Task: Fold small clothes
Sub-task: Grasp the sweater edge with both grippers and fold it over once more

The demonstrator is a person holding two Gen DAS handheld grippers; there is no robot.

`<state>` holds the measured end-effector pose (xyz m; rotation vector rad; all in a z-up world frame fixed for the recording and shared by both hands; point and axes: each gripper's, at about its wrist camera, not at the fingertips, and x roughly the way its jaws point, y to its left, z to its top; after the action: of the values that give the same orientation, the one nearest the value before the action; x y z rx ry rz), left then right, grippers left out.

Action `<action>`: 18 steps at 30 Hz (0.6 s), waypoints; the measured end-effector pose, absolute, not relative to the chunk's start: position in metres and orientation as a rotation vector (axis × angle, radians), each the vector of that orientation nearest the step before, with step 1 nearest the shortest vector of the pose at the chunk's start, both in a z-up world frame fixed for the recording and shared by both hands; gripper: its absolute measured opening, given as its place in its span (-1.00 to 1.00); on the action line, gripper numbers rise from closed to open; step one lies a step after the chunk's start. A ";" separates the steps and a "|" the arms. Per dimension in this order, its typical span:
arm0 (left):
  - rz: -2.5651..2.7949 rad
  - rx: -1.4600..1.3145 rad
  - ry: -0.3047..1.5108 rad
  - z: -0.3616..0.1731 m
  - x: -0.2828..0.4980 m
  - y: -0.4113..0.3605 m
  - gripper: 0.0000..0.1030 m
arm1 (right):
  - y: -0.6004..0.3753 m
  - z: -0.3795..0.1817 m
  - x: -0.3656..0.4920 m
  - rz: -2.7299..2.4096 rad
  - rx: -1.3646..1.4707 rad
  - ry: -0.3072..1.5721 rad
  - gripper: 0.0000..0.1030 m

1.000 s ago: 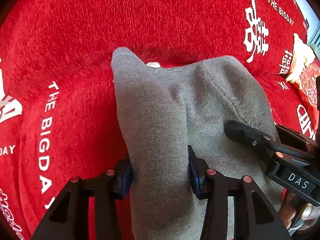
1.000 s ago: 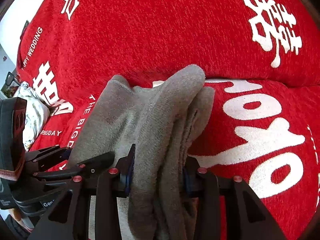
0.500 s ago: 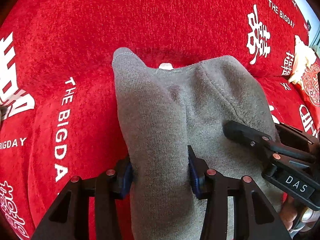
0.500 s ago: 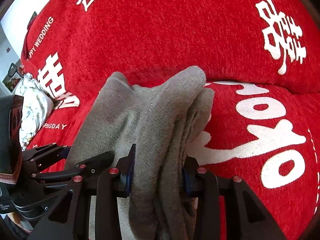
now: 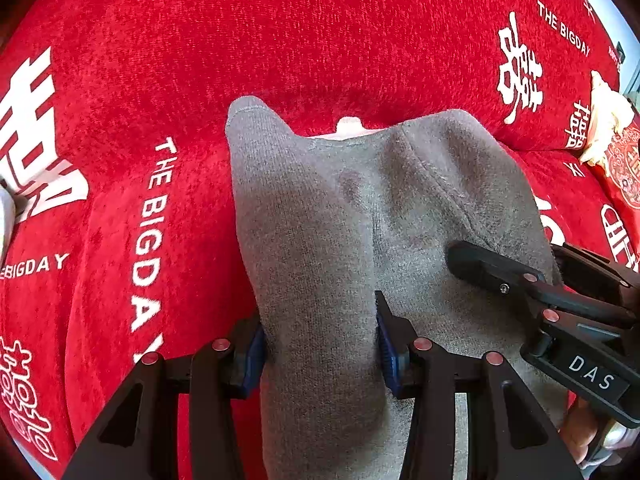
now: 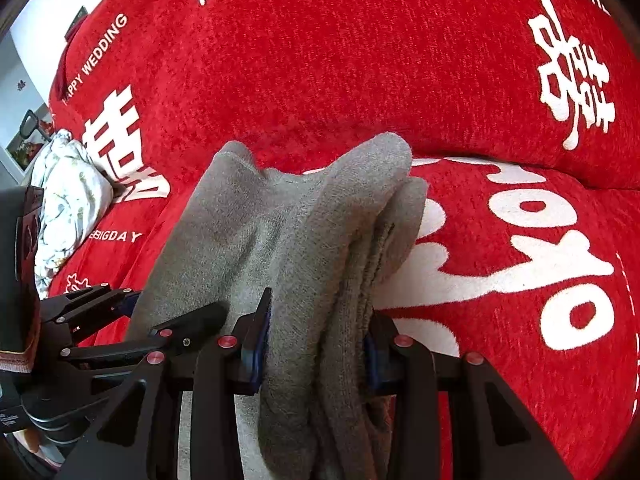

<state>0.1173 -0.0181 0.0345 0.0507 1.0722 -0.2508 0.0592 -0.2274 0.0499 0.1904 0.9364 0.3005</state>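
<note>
Both grippers pinching grey garment [image 5: 320, 240], floral bundle [image 6: 66, 200] perhaps bedding

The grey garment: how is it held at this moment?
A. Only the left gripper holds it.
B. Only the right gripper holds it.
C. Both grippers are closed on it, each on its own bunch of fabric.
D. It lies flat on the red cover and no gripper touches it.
C: the left gripper pinches one bunch of the grey garment, and the right gripper pinches another bunch above the red cover.

Red cover [image 5: 320, 40] reads "THE BIGDAY", "HAPPY WEDDING"; right gripper [image 5: 500, 276] "DAS".
</note>
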 end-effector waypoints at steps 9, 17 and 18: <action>-0.248 0.050 1.065 0.036 0.091 -0.006 -0.07 | -0.213 0.053 0.034 0.306 0.168 0.930 -0.21; -0.241 0.059 1.056 0.034 0.053 0.000 -0.07 | -0.205 0.050 -0.004 0.316 0.164 0.923 -0.21; -0.239 0.061 1.052 0.034 0.048 0.000 -0.07 | -0.205 0.049 -0.011 0.318 0.164 0.918 -0.21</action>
<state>0.0475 0.0001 0.0339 0.0605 1.0523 -0.2386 -0.0105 -0.2048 0.0493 0.1639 0.9181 0.3184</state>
